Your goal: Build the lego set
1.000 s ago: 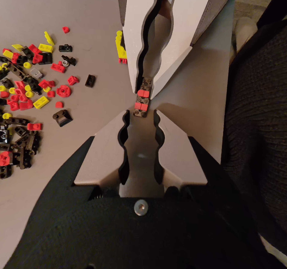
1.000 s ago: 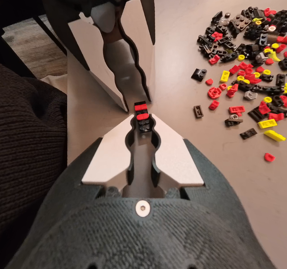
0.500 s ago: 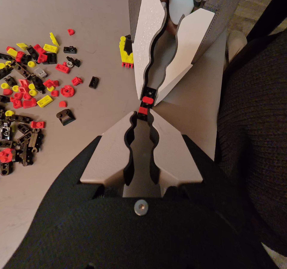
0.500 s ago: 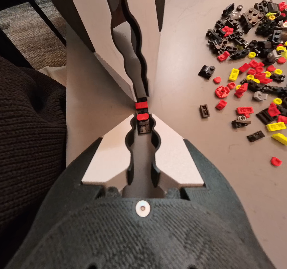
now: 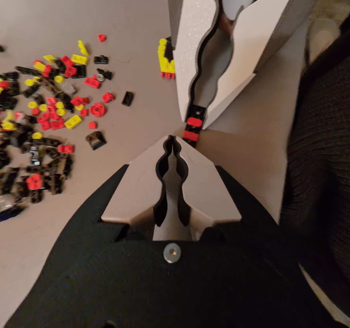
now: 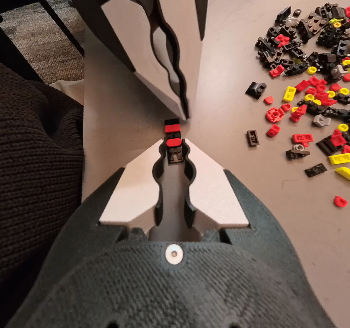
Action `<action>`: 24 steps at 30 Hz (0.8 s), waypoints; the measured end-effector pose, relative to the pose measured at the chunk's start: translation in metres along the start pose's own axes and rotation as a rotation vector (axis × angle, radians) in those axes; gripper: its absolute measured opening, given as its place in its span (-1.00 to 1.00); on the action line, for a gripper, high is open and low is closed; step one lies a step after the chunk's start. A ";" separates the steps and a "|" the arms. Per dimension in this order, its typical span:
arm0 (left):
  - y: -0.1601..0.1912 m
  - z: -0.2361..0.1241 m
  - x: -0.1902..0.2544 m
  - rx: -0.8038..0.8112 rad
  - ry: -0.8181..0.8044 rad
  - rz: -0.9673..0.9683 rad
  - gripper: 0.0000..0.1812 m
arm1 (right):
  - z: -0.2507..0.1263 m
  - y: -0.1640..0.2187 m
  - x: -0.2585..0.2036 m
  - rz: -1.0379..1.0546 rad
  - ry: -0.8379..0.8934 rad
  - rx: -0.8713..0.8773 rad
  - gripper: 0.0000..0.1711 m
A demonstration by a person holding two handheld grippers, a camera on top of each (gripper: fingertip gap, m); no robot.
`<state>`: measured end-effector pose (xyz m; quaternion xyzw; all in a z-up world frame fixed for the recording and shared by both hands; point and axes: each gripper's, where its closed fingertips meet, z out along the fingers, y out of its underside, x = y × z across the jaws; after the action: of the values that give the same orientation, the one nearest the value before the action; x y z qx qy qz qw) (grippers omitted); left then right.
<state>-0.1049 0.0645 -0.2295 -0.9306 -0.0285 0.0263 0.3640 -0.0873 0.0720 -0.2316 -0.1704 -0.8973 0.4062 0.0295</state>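
A short black lego strip (image 6: 172, 129) with two red tiles on it is held at its near end by my right gripper (image 6: 173, 141), which is shut on it just above the grey table. In the left wrist view the strip (image 5: 192, 127) sticks out of the right gripper (image 5: 195, 122) that comes down from the top. My left gripper (image 5: 172, 138) is shut and empty. Its tips lie just left of the strip's free end. In the right wrist view the left gripper (image 6: 186, 117) comes from above, its tips beside the strip's far end.
A loose pile of black, red and yellow lego pieces (image 5: 47, 106) lies on the table, also in the right wrist view (image 6: 312, 91). A yellow and black sub-assembly (image 5: 165, 61) stands behind the right gripper. A person's dark knit clothing (image 5: 322, 148) is at the table edge. Less than 4 cm separates the two grippers' tips.
My left gripper was open around the strip's free end, then closed. It is now fully shut and sits beside the strip. The right gripper still holds the strip.
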 end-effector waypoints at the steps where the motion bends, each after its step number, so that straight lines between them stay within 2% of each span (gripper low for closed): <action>1: -0.001 -0.001 -0.006 0.008 -0.048 0.030 -1.00 | 0.000 0.000 0.000 -0.002 0.002 -0.001 -0.84; 4: -0.015 -0.012 -0.029 0.104 -0.174 -0.016 -1.00 | -0.001 0.000 0.001 -0.011 0.010 -0.005 -0.84; 7: -0.037 -0.047 -0.066 0.341 -0.352 -0.113 -1.00 | -0.002 0.001 0.001 -0.013 0.014 -0.006 -0.84; 10: -0.045 -0.075 -0.071 0.483 -0.280 -0.226 -1.00 | -0.002 -0.001 -0.001 -0.011 0.001 0.000 -0.84; 11: -0.043 -0.079 -0.076 0.483 -0.278 -0.290 -1.00 | -0.002 -0.001 -0.003 -0.012 -0.005 0.002 -0.84; 13: -0.041 -0.083 -0.083 0.469 -0.354 -0.278 -1.00 | -0.001 -0.001 -0.006 -0.026 -0.011 0.000 -0.84; 15: -0.035 -0.088 -0.099 0.358 -0.627 -0.079 -1.00 | 0.000 -0.002 -0.008 -0.041 -0.012 -0.003 -0.84; 17: -0.043 -0.110 -0.111 0.351 -0.958 0.115 -1.00 | 0.000 -0.002 -0.010 -0.050 -0.015 -0.001 -0.84; 18: -0.047 -0.110 -0.108 0.370 -0.982 0.119 -1.00 | 0.000 -0.003 -0.011 -0.053 -0.018 0.000 -0.84; 20: -0.045 -0.095 -0.104 0.377 -0.843 -0.034 -1.00 | -0.001 -0.004 -0.013 -0.059 -0.024 0.007 -0.84; 21: -0.042 -0.095 -0.107 0.383 -0.826 -0.098 -1.00 | -0.001 -0.004 -0.014 -0.061 -0.025 0.008 -0.84; 24: -0.037 -0.105 -0.117 0.406 -0.913 -0.047 -1.00 | -0.001 -0.004 -0.015 -0.068 -0.028 0.006 -0.84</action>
<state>-0.2159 0.0119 -0.1239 -0.7334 -0.2001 0.4280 0.4888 -0.0738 0.0654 -0.2262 -0.1342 -0.9017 0.4099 0.0312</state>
